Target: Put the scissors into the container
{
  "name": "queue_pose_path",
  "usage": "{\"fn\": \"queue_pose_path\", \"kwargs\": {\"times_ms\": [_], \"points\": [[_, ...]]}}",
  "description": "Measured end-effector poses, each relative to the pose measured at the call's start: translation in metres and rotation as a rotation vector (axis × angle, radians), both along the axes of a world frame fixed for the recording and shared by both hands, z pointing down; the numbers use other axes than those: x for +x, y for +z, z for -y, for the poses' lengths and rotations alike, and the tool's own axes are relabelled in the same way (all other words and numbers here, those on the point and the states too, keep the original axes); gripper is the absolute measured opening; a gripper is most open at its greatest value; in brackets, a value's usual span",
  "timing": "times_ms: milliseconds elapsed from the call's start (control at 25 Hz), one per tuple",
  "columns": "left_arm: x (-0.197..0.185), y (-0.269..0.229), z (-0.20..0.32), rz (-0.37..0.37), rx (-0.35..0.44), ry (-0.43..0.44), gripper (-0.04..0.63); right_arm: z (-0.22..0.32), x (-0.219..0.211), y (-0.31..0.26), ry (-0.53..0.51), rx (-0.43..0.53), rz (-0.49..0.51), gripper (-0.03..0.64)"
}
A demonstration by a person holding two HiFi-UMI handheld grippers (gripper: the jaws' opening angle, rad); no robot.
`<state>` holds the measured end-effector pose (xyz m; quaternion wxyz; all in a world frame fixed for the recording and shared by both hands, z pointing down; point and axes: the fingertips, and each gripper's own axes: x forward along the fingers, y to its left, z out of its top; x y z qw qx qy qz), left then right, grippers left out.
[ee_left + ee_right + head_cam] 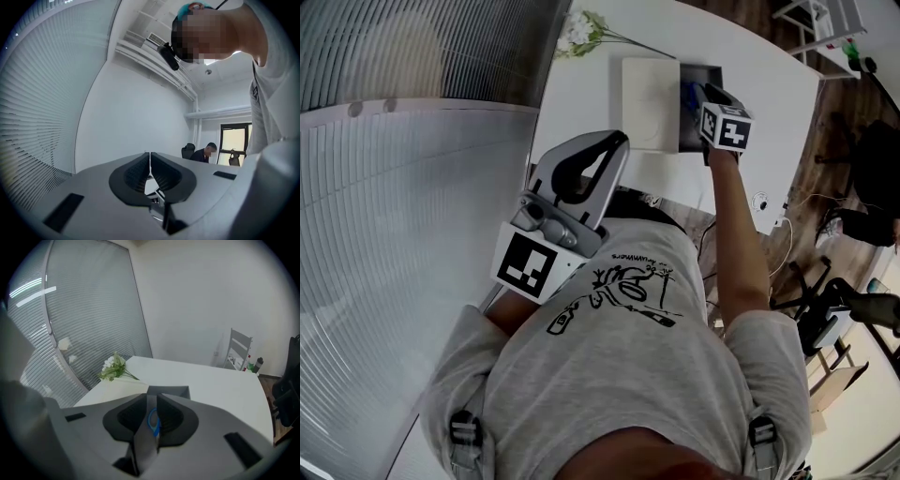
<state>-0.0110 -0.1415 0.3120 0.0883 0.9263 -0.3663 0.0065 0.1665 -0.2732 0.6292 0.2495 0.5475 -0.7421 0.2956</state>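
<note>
The scissors (153,420) have a blue handle loop and a grey blade, and they sit between the jaws of my right gripper (152,398), which is shut on them. Just beyond the jaw tips lies the dark grey container (180,391). In the head view, my right gripper (696,91) reaches out over the container (701,72) on the white table, with a bit of blue scissors (687,94) showing at its tips. My left gripper (617,141) is raised near the chest and away from the table. Its jaws (150,154) are shut, tips touching, with nothing between them.
A flat white slab (650,103) lies against the container's left side. White flowers (579,33) lie at the table's far left corner by the window blinds. A white chair (239,350) stands beyond the table (769,103), with dark office chairs on the floor to the right.
</note>
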Motion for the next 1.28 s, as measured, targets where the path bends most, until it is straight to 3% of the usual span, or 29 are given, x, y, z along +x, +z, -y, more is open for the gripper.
{"fn": "queue_pose_path", "kwargs": {"times_ms": [1280], "points": [[0.025, -0.035, 0.002, -0.026, 0.116, 0.057, 0.020, -0.078, -0.015, -0.242, -0.118, 0.471, -0.007, 0.031]]}}
